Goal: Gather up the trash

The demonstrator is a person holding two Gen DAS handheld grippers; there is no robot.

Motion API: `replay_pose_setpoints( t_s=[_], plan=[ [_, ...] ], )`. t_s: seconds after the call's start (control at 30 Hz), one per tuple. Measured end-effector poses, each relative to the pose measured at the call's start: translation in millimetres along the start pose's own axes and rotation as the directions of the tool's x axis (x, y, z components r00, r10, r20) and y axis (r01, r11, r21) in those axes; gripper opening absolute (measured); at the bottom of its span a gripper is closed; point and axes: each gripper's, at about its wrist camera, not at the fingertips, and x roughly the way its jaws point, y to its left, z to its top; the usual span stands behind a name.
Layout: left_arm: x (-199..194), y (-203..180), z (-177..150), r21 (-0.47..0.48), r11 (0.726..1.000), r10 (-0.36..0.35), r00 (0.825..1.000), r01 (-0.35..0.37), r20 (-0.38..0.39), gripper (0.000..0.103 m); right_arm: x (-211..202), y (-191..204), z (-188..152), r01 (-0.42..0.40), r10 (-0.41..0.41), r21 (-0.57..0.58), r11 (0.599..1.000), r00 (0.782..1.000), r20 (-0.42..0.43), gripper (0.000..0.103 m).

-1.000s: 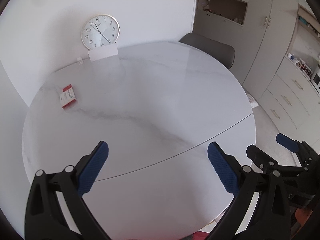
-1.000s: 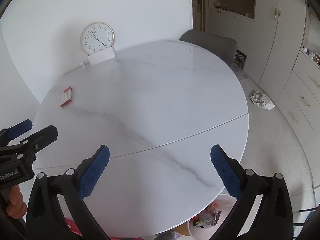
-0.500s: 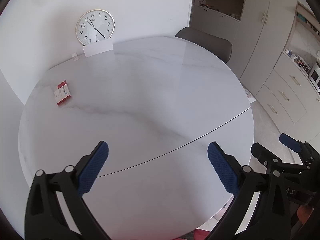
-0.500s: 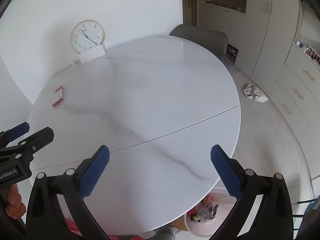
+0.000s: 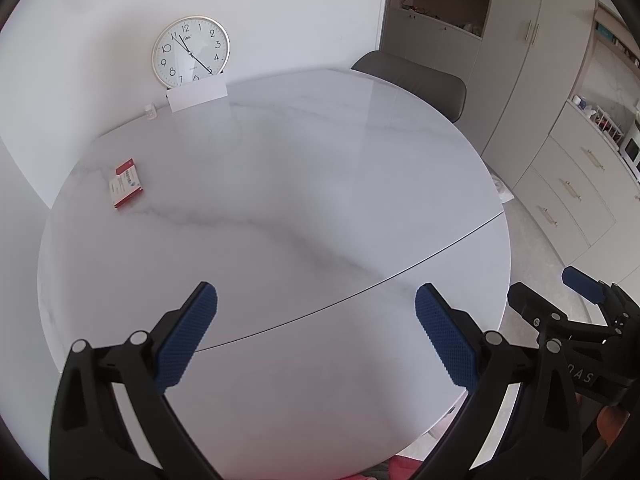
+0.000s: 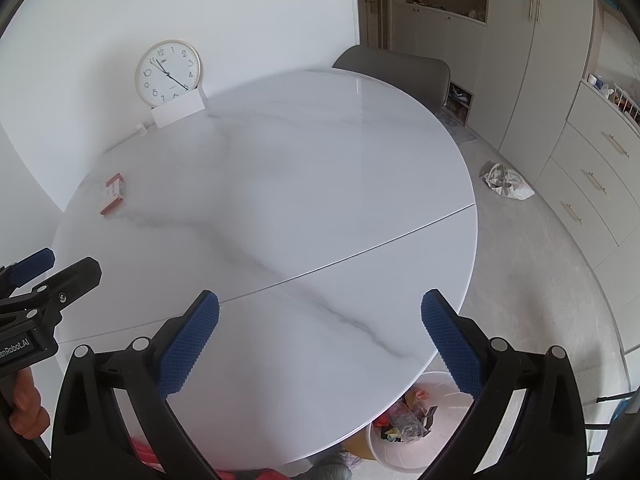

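A: Both tools are above the near edge of the round marble table [image 5: 280,208]. The left gripper [image 5: 316,332] has its blue pads spread wide, and there is nothing between them but tabletop.

B: Same on the other side. The right gripper [image 6: 320,336] is spread just as wide and carries nothing. In the left view it shows off to the right, past the table's rim.

A: And the trash on the table is that small red and white box [image 5: 126,185], lying flat on the far left part of the top, well apart from both tools. The right camera sees it too, near the left rim.

B: At the far edge a round wall clock [image 5: 191,52] stands against the white wall, with a white card [image 5: 197,95] propped in front of its lower rim. Just left of the card sits a tiny white bottle [image 5: 150,112].

A: A dark seam line crosses the tabletop from near left to far right. A grey chair [image 6: 394,70] is tucked in at the far right side.

B: Down on the floor at the near right, partly under the table's rim, the right camera picks up a white bin [image 6: 404,428] with mixed scraps in it. Farther out on the floor lies a crumpled white bag [image 6: 506,182], close to the beige cabinets [image 6: 592,176].

A: A bare thumb shows at the lower left of the right view, gripping the left tool's handle.
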Motion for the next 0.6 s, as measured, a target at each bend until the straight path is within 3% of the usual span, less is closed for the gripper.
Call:
replay_pose_setpoints(
  t_s=[0.6],
  plan=[
    [10, -1, -2, -0.004, 1.000, -0.017, 1.000, 0.017, -0.006, 0.095, 5, -1, 0, 0.005, -0.005, 0.000, 1.000, 1.000, -0.011, 0.100]
  ],
)
